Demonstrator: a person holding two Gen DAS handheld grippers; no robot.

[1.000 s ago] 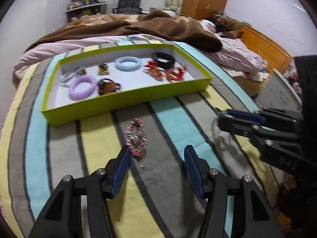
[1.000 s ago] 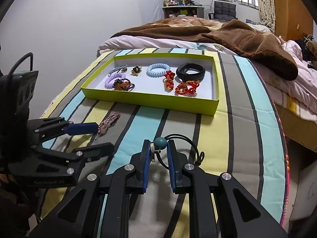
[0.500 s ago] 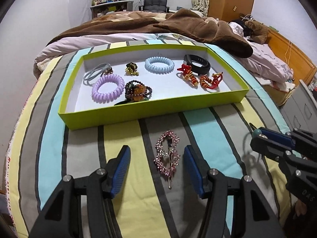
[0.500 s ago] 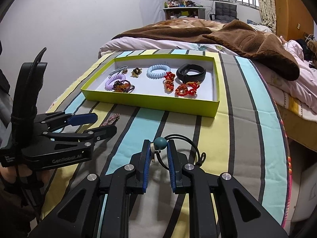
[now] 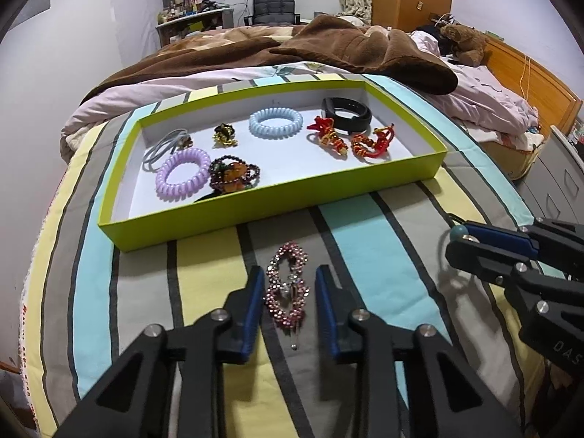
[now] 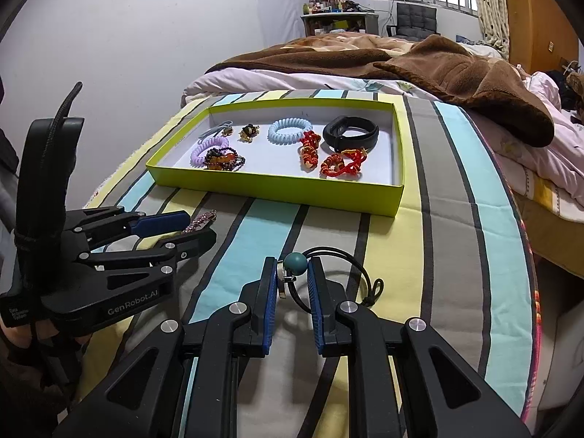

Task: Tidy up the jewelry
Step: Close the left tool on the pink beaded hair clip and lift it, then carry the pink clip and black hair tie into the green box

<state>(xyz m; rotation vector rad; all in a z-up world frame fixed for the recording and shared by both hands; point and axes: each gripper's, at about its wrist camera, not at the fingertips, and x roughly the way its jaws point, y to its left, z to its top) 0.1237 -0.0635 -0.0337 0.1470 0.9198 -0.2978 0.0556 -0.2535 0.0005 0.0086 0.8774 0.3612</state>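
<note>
A pink beaded hair clip (image 5: 288, 292) lies on the striped bedspread just in front of the lime-green tray (image 5: 255, 206). My left gripper (image 5: 289, 271) straddles the clip; its jaws are closing, the blue pads close beside the beads with a thin gap on the right side. In the right wrist view the left gripper (image 6: 199, 225) sits low on the left, over the clip (image 6: 200, 221). My right gripper (image 6: 292, 273) is shut on a black cord bracelet (image 6: 359, 273) at its teal bead (image 6: 295, 263), held just above the bedspread.
The tray (image 6: 277, 187) holds several pieces: lilac (image 5: 182, 173) and light-blue (image 5: 275, 123) coil bands, a black band (image 5: 346, 115), red knotted bracelets (image 5: 368, 144) and a dark bead bracelet (image 5: 233, 177). A brown blanket (image 5: 365, 51) lies beyond it. The bed edge drops off at right.
The left gripper swung until the pink clip lay between its fingers, then its jaws narrowed around it. The right gripper and its bracelet stayed still.
</note>
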